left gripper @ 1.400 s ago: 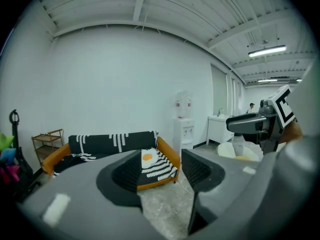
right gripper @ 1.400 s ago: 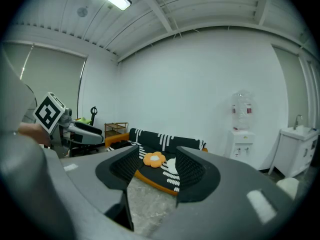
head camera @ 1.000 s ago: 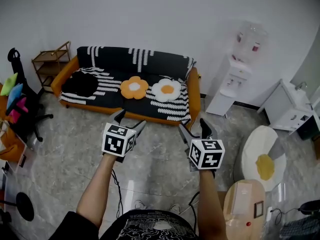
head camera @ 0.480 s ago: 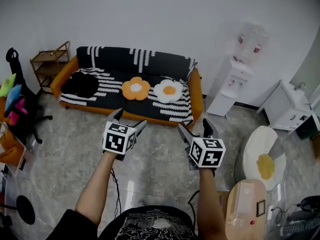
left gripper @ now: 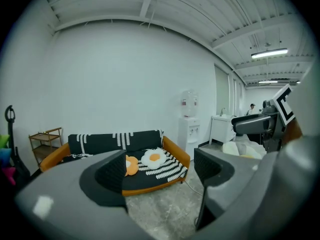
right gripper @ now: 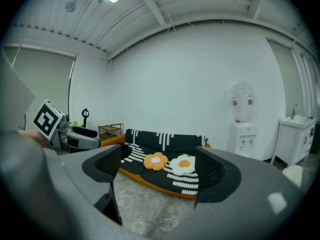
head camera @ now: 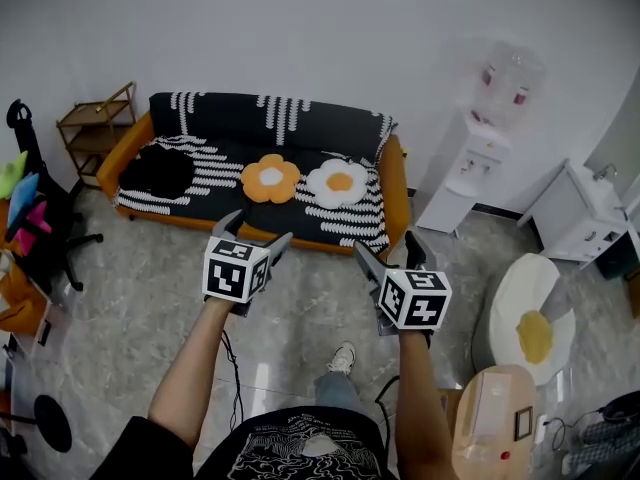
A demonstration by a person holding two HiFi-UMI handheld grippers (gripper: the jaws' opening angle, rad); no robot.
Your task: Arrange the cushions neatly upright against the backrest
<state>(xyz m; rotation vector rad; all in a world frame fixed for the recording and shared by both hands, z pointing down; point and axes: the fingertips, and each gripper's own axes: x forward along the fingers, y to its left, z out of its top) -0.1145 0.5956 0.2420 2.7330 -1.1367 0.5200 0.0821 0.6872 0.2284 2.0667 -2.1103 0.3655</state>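
Head view: sofa (head camera: 393, 188) seen from above. Orange flower cushion (head camera: 270, 177) and white flower cushion (head camera: 339, 181) lie flat on the seat, edges touching, short of the backrest (head camera: 260, 118). A black lump (head camera: 158, 170) at the seat's left end is unclear. Left gripper (head camera: 257, 230) and right gripper (head camera: 388, 247) are well apart from the sofa.

Left gripper view: jaws apart, empty. Orange flower cushion half hidden behind one jaw.

Right gripper view: jaws just been opening, wide, empty. Both cushions show whole.

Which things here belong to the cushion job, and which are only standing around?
For the job: orange cushion and white cushion, both lying flat on the sofa; backrest.

Just standing around: water dispenser, shelf, office chair, white cabinet.
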